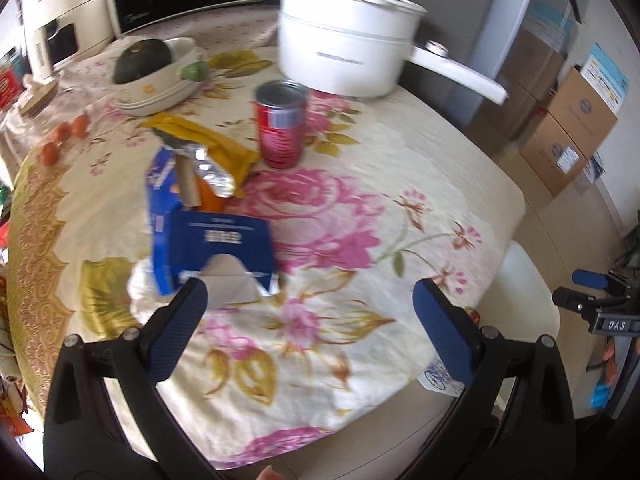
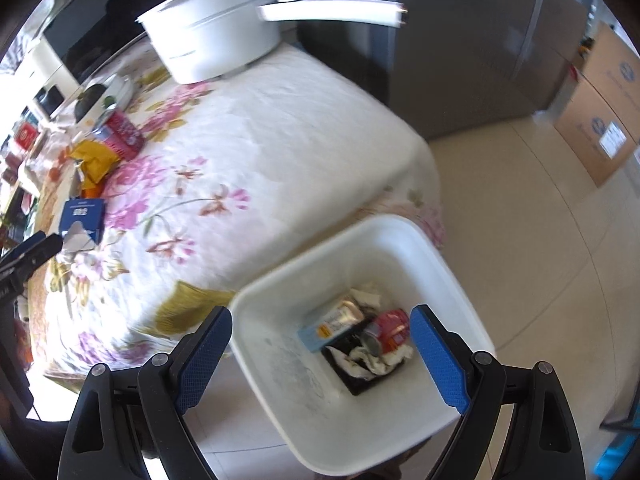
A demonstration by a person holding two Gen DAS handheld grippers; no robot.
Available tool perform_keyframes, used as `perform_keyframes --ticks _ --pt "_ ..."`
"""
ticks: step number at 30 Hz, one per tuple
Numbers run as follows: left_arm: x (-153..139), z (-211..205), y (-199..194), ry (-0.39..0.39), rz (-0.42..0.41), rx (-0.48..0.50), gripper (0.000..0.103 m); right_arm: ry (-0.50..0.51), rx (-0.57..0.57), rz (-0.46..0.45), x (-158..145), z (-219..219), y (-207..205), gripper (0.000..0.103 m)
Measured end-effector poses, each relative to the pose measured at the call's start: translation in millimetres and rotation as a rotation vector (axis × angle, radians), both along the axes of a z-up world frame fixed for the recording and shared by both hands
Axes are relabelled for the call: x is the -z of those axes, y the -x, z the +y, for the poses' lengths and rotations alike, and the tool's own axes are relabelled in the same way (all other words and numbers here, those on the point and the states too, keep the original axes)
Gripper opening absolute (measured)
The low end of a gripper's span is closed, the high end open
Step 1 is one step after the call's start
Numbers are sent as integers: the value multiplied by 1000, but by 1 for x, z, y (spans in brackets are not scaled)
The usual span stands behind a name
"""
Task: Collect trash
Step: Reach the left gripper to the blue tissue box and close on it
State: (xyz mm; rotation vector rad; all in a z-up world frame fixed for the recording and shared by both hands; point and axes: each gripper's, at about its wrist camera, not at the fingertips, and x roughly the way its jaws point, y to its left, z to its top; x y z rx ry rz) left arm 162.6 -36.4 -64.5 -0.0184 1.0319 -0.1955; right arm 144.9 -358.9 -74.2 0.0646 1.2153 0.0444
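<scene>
Left-wrist view: the left gripper [image 1: 310, 316] hangs over the flowered tablecloth [image 1: 360, 248], jaws spread wide with nothing between them. Just beyond its left finger lies a torn blue carton [image 1: 216, 248], its white flap toward the camera. Behind the carton sit a cardboard tube [image 1: 188, 184], a crumpled foil wrapper [image 1: 212, 172] and a yellow packet [image 1: 208, 140], piled together. A red can [image 1: 280, 124] stands upright beside the pile. Farther back are a white pot [image 1: 348, 52] with lid and long handle, and a white dish [image 1: 160, 80] holding a dark fruit.

Right-wrist view: the right gripper [image 2: 320, 348] points down over a white bin [image 2: 280, 360] standing on the floor against the table's edge, jaws released and empty. In the bin lie a crushed red can [image 2: 390, 330], a light blue box [image 2: 328, 326] and crumpled paper [image 2: 376, 362].
</scene>
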Motion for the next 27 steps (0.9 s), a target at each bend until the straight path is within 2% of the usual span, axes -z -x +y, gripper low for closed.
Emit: perform_keyframes --ticks 7,14,21,27 --pt "-2 49 -19 48 30 -111 102 6 -64 5 -1 50 -30 94" --pt "16 79 -44 105 86 -171 102 -12 -130 17 4 101 -57 94" --pt "39 82 -59 114 142 -164 98 8 -163 20 8 125 -69 94" --pt "43 63 -61 23 151 -79 98 -1 -140 37 12 115 -68 94"
